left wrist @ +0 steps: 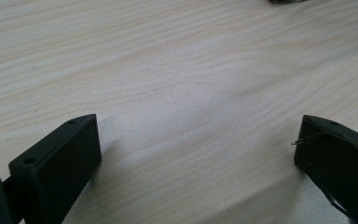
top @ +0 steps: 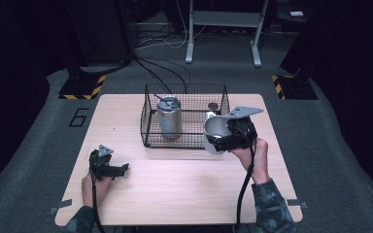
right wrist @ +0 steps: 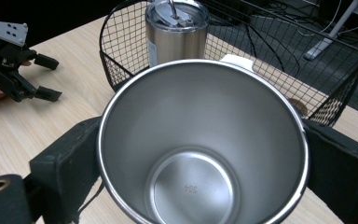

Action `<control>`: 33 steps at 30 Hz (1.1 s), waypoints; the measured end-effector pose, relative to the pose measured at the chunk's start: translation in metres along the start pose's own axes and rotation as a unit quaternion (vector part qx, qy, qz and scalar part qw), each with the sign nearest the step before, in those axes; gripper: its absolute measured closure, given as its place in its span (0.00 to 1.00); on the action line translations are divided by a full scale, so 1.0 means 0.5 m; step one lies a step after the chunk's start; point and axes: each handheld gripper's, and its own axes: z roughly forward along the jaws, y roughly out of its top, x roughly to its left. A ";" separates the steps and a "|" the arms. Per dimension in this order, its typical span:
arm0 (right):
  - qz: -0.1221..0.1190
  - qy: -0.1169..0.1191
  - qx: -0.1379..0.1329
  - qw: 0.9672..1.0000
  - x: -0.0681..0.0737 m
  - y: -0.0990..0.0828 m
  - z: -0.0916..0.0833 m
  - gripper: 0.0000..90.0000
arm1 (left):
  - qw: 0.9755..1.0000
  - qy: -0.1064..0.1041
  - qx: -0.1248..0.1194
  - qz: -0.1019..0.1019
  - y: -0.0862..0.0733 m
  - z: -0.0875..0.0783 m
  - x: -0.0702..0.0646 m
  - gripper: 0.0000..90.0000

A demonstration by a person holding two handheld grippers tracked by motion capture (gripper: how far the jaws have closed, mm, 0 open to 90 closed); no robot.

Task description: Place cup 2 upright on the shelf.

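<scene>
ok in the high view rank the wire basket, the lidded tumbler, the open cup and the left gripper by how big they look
1. wire basket
2. lidded tumbler
3. open cup and left gripper: look alike, and the cup is partly hidden, so unranked.

Probably lab: hazard-striped stand bases [top: 82, 87], floor cables [top: 165, 73], dark curtains.

Your left hand [top: 93, 187] rests low near the table's front left, holding the left gripper [top: 121, 169] with its jaws spread wide and nothing between them, tips pointing rightward. Your right hand [top: 252, 154] is raised farther forward on the right, forearm angled in from below, and the right gripper [top: 217, 137] has its jaws clamped against a steel cup [right wrist: 200, 144].
</scene>
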 end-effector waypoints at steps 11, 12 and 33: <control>-0.002 0.000 0.002 1.000 -0.017 0.039 0.025 0.06 | 1.000 0.001 0.000 0.001 0.000 0.000 0.000 0.00; -0.004 0.000 0.003 1.000 -0.019 0.042 0.028 0.07 | 1.000 0.001 -0.001 0.002 0.000 0.000 0.000 0.00; -0.012 -0.012 0.005 1.000 -0.042 0.092 0.073 0.06 | 1.000 -0.001 0.003 0.004 0.001 0.000 0.000 0.00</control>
